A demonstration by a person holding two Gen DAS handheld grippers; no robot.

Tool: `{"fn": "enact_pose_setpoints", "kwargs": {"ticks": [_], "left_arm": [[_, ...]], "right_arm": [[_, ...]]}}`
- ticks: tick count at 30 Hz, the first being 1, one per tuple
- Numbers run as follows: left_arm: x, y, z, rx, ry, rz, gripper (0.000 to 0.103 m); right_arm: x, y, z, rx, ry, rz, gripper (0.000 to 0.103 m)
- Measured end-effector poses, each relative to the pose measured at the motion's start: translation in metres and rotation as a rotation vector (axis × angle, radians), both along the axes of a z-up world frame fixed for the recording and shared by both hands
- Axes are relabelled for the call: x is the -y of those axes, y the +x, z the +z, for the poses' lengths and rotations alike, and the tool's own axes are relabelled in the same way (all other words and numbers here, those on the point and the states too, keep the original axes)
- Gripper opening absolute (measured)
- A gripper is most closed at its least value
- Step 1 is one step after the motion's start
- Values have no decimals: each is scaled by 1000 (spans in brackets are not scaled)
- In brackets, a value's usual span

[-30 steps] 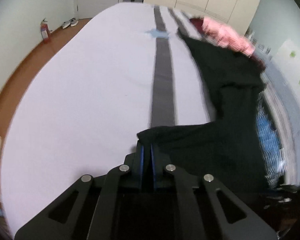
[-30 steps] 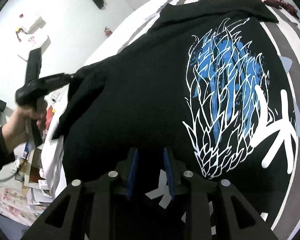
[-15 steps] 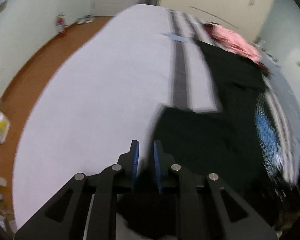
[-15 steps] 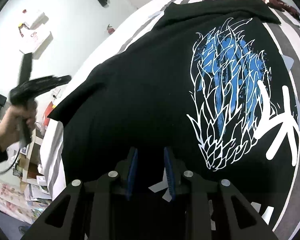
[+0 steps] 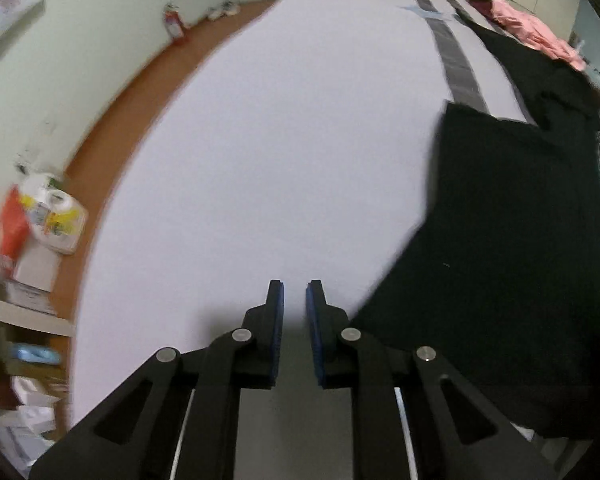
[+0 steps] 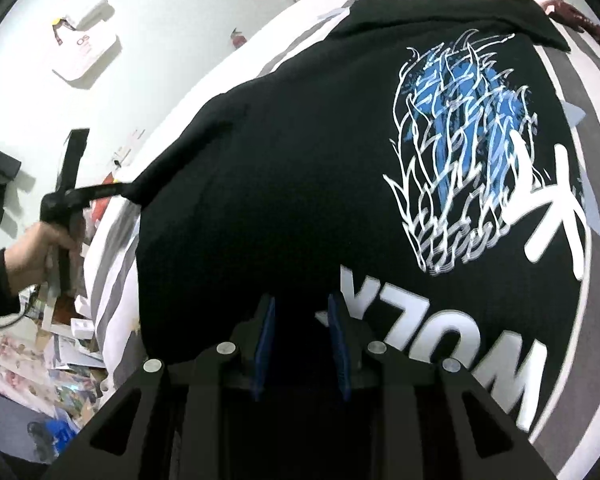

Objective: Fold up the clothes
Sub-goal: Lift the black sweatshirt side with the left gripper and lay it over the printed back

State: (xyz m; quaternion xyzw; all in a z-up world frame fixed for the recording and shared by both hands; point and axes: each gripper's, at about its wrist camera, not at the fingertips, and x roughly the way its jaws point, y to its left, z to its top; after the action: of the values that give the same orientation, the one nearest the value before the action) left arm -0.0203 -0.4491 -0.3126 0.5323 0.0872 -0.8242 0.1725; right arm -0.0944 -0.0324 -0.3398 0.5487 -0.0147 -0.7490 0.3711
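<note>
A black T-shirt [image 6: 300, 184] with a blue and white print lies spread on the bed; it also shows at the right of the left wrist view [image 5: 512, 240]. My left gripper [image 5: 295, 300] is open and empty over the bare white sheet, left of the shirt. In the right wrist view the left gripper [image 6: 100, 192] shows beside the shirt's left sleeve. My right gripper [image 6: 301, 316] is open, its fingers apart over the shirt's near edge, holding nothing.
The bed [image 5: 280, 140] has a white sheet with grey stripes. Pink clothes [image 5: 532, 32] lie at its far end. An orange floor, a fire extinguisher [image 5: 174, 24] and a cluttered shelf [image 5: 32, 240] lie left of the bed.
My left gripper let go of the shirt's sleeve, opened and moved left off the shirt over the bare sheet. The sleeve now lies flat. My right gripper stayed open.
</note>
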Motion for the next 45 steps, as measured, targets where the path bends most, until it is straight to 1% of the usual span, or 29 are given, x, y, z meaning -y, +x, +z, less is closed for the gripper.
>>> {"fn": "enact_pose_setpoints", "kwargs": {"ticks": [2,5,7,10,11,13,14,15,16,17,19,23,26,29,31,33,36,39,42,45], "left_arm": [[-4,6,11,-43,73,-2,12],[-29,17,27,-114,165,-85,14],[-51,24,31,-138,239,-137,23],[-82,28,21,-119,310,-166,32],[-92,29,13,-101,346,-164,32],[-101,37,2,-76,393,-148,32],[-107,36,-1,-71,413,-141,32],[-113,33,-3,-68,433,-134,32],[-119,30,-6,-64,453,-128,33],[-123,31,-7,-64,475,-123,34],[-129,41,-5,-57,492,-112,34],[-130,36,-5,-61,526,-98,36],[-132,38,-3,-82,531,-112,36],[-142,36,2,-107,537,-130,36],[-150,33,2,-114,557,-137,36],[-149,44,3,-106,592,-143,36],[-156,49,1,-104,634,-154,36],[-162,48,2,-117,650,-153,36],[-161,41,3,-136,637,-129,43],[-157,30,2,-150,596,-100,43]], "right_arm": [[-2,7,2,2,6,3,25],[-8,17,8,2,16,2,25],[-12,24,12,-8,25,0,25],[-16,35,20,-31,40,7,25],[-16,40,23,-42,42,15,25],[-17,51,29,-66,44,33,27],[-15,57,32,-78,41,45,29],[-13,63,35,-90,36,59,36],[-14,68,39,-103,29,75,40],[-11,73,41,-113,24,91,42],[0,84,44,-135,21,122,47],[8,96,34,-159,45,151,47],[8,94,23,-153,59,148,47],[6,92,19,-152,52,148,47],[4,90,16,-143,51,153,46],[1,88,13,-126,45,149,45],[-3,85,11,-106,32,141,45],[-4,84,11,-98,24,138,45],[-5,81,11,-88,16,129,45],[-2,85,12,-86,13,119,45]]}}
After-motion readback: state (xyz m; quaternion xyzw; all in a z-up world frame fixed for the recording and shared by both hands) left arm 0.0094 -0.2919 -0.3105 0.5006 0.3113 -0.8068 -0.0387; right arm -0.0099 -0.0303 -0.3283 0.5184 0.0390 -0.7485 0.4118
